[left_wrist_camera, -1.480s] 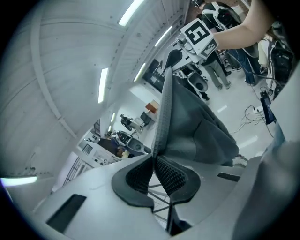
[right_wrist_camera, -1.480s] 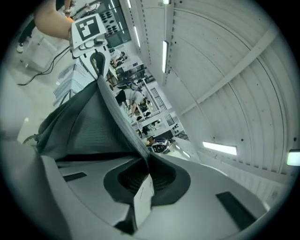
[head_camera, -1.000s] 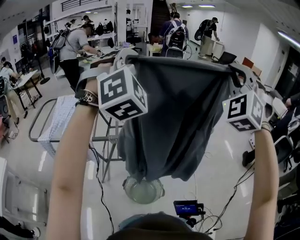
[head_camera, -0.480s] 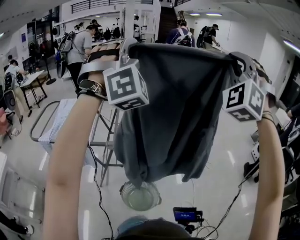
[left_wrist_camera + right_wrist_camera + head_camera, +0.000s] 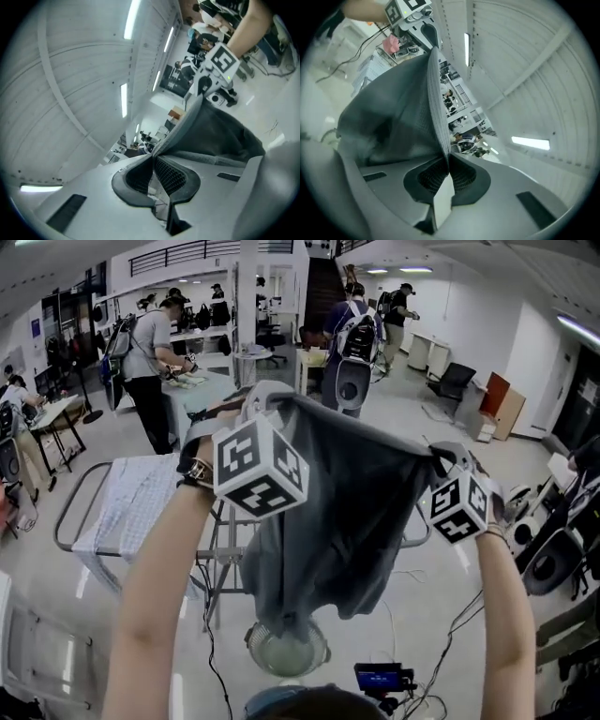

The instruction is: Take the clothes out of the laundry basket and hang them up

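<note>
A dark grey garment (image 5: 337,521) hangs spread between my two raised grippers. My left gripper (image 5: 259,399) is shut on its upper left edge, and in the left gripper view the pads pinch the cloth's hem (image 5: 152,157). Lower at the right, my right gripper (image 5: 439,460) is shut on the other corner, the fabric (image 5: 393,112) running out from its closed jaws. Each gripper view shows the other gripper at the far end of the stretched edge. The round laundry basket (image 5: 286,650) stands on the floor under the garment's hanging end.
A metal drying rack (image 5: 73,507) with a light checked cloth (image 5: 131,507) over it stands at the left, behind the garment. Cables and a small screen device (image 5: 380,678) lie on the floor. People stand at tables at the back; chairs are at the right.
Both grippers have come down with the garment, the right one further, so the top edge now slopes down to the right. Both grips are unchanged.
</note>
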`<action>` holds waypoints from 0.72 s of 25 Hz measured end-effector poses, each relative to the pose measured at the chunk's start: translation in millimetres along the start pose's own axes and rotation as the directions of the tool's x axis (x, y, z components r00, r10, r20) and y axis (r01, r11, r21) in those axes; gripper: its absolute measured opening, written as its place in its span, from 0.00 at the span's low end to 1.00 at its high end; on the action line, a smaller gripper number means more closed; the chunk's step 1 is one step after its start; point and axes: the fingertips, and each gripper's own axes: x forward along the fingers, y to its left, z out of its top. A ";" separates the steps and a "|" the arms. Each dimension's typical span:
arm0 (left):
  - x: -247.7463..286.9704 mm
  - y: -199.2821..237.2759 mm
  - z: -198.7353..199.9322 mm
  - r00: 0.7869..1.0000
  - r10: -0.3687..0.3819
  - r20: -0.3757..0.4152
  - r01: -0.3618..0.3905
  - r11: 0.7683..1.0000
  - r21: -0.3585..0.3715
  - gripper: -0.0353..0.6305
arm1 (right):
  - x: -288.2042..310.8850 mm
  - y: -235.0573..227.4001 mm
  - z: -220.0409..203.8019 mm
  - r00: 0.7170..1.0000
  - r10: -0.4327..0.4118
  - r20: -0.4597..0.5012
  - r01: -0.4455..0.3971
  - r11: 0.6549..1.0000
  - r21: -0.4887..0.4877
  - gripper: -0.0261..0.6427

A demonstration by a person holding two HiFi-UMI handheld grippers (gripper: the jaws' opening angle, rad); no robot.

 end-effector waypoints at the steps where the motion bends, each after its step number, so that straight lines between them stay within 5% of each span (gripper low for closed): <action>1: 1.5 -6.7 -0.4 1.000 -0.022 0.021 0.022 1.000 -0.014 0.08 | 7.2 20.3 -6.9 0.999 0.048 -0.005 -0.048 0.997 0.057 0.05; 4: 5.2 -25.0 0.6 0.996 -0.068 0.065 0.068 0.998 -0.001 0.08 | 21.5 78.4 -21.0 0.985 0.170 0.010 -0.169 0.963 0.210 0.06; 7: 9.5 -40.5 1.2 0.989 -0.112 0.094 0.112 0.994 0.005 0.08 | 23.4 131.5 -21.1 0.945 0.322 0.055 -0.323 0.895 0.308 0.35; 11: 12.7 -55.2 -3.2 0.980 -0.163 0.112 0.162 0.987 0.021 0.08 | 2.9 162.3 19.3 0.866 0.460 0.195 -0.499 0.815 0.293 0.42; 18: 4.0 -94.2 -8.7 0.953 -0.279 0.115 0.269 0.959 0.094 0.08 | -38.7 126.3 144.6 0.703 0.433 0.564 -0.669 0.671 0.319 0.42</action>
